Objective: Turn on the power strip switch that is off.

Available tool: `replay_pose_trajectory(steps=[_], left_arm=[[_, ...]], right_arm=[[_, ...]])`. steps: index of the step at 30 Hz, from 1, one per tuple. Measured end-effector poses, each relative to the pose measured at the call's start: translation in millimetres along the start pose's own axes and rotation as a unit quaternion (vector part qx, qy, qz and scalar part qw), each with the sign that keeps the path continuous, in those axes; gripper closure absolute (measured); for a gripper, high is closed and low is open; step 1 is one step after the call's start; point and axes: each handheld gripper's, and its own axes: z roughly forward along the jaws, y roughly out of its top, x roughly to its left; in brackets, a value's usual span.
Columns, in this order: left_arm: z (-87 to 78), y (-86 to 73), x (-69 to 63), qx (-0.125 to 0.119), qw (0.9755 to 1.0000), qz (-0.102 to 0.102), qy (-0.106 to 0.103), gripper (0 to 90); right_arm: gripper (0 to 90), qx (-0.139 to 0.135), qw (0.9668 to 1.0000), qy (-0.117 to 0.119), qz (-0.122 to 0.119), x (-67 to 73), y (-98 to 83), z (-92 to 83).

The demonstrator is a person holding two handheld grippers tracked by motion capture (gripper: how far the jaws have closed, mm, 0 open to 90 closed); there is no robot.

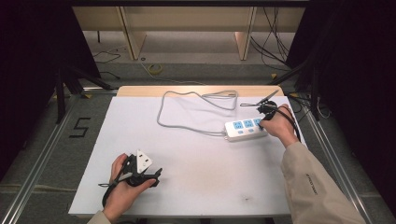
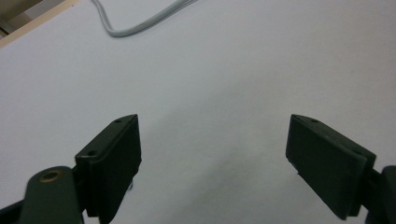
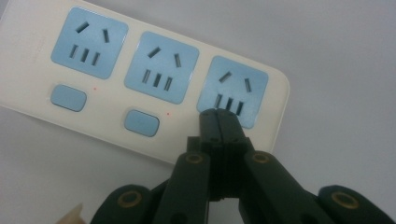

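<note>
Power strip [image 3: 140, 88] under right gripper [image 3: 218, 116], jaws together; left gripper [image 2: 215, 158] jaws apart.

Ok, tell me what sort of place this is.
Probably a lab set up for recording handling work. A white table stands on a metal-framed floor with a taped "5", black curtains hang at both sides, and loose cables lie on the floor behind. A power strip lies on the table.

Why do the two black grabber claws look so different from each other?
The left gripper has its black jaws spread wide over bare white table; the right gripper has its jaws pressed together. The left one is near nothing, while the right one's tips sit at the white power strip with blue sockets. Both are hand-held.
</note>
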Motion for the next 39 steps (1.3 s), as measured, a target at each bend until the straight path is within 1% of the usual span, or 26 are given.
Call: replay_pose_trajectory(steps=[5, 12, 16, 23, 27, 29, 32, 36, 39], left_arm=[[-0.5, 0.2, 0.0, 0.000, 1.0000, 0.001, 0.000, 18.1], [-0.8, 0.4, -0.4, 0.001, 1.0000, 0.003, 0.000, 18.1], [-0.2, 0.3, -1.3, -0.001, 1.0000, 0.000, -0.001, 18.1], [-0.1, 0.5, -1.3, 0.000, 1.0000, 0.001, -0.001, 18.1], [-0.3, 0.5, -1.1, 0.000, 1.0000, 0.003, -0.001, 18.1], [0.3, 0.4, -1.5, -0.002, 1.0000, -0.001, -0.001, 18.1], [-0.3, 0.5, -1.3, 0.000, 1.0000, 0.003, -0.001, 18.1], [0.3, 0.5, -2.0, -0.002, 1.0000, 0.000, 0.000, 18.1], [-0.1, 0.9, -1.9, -0.001, 1.0000, 0.004, 0.000, 18.1]], right_arm=[[90.0, -0.001, 1.0000, -0.001, -0.001, 0.6, -0.3, 0.1], [90.0, 0.001, 1.0000, 0.000, 0.005, 0.3, 0.0, 0.3], [90.0, 0.000, 1.0000, 0.002, 0.007, 0.0, -0.3, 0.4], [90.0, 0.002, 1.0000, 0.001, 0.008, 0.1, 0.2, 0.6], [90.0, 0.005, 1.0000, -0.001, 0.002, 0.1, 1.0, 0.8], [90.0, 0.006, 1.0000, 0.000, 0.004, 0.1, 1.4, 0.9], [90.0, 0.007, 1.0000, 0.002, 0.006, -0.2, 1.3, 0.8], [90.0, 0.006, 1.0000, 0.001, 0.003, -0.2, 1.0, 1.0], [90.0, 0.007, 0.9999, 0.002, 0.008, -0.3, 1.4, 1.1]])
